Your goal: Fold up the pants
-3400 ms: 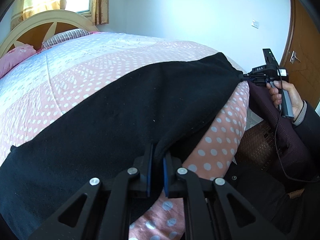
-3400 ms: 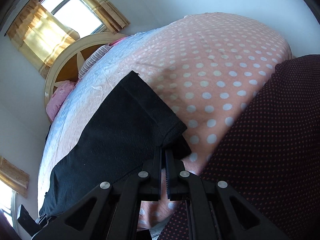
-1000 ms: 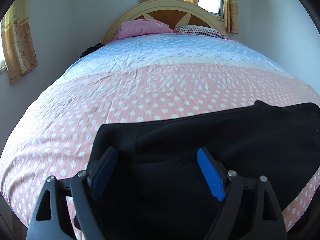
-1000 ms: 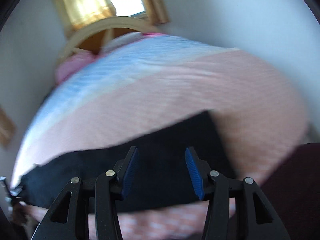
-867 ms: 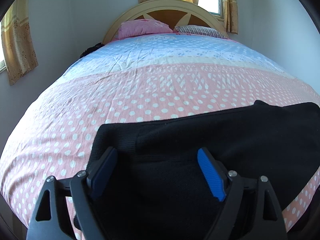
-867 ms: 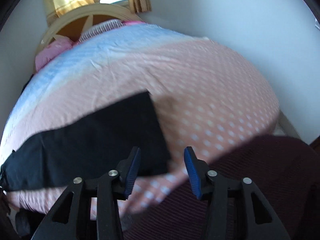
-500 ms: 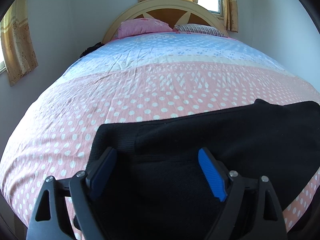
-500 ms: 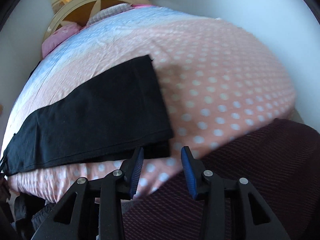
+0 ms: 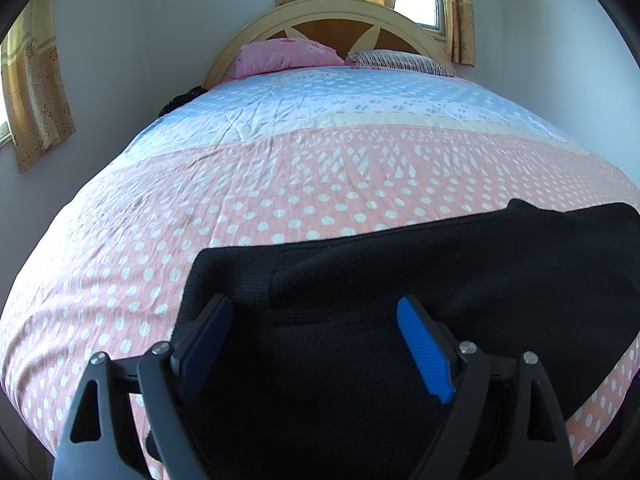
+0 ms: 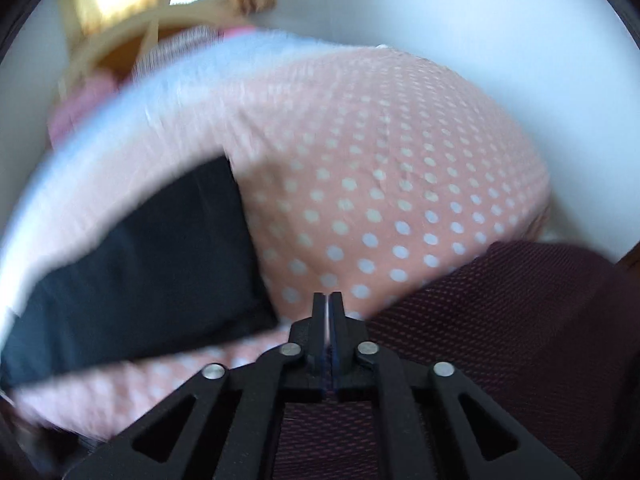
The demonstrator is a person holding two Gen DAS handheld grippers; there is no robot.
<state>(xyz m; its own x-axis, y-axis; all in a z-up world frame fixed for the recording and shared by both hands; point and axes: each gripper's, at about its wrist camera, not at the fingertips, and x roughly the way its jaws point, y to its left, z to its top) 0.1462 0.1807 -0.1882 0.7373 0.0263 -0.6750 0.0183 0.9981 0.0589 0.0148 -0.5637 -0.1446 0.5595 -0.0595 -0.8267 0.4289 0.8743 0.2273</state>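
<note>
Crosswise along the near edge of the bed (image 9: pixel 280 168) lie the black pants (image 9: pixel 400 280), spread flat on the pink polka-dot bedspread (image 9: pixel 120 264), their long axis running left to right rather than toward the headboard (image 9: pixel 332 12). From the left wrist view, one end of the garment, with a ribbed band at its edge, sits just in front of the left gripper (image 9: pixel 314 340) and points to the left, while the rest of the cloth stretches off to the right and out of frame. The left gripper hovers low over that end with its blue-padded fingers (image 9: pixel 424 348) spread wide, the fabric showing between them and nothing clamped. The right wrist view is blurred; it shows the other end of the pants (image 10: pixel 152 264) as a squared-off edge facing right, with the length trailing away to the left. The right gripper (image 10: pixel 328 308) sits just to the right of that end, apart from it, over the bedspread and a dark maroon dotted cloth (image 10: pixel 500 340) at lower right. Its fingers are pressed together with nothing visibly between them. A pink pillow (image 9: pixel 288 54) and a striped pillow (image 9: pixel 400 60) rest against the headboard, well apart from the pants.
</note>
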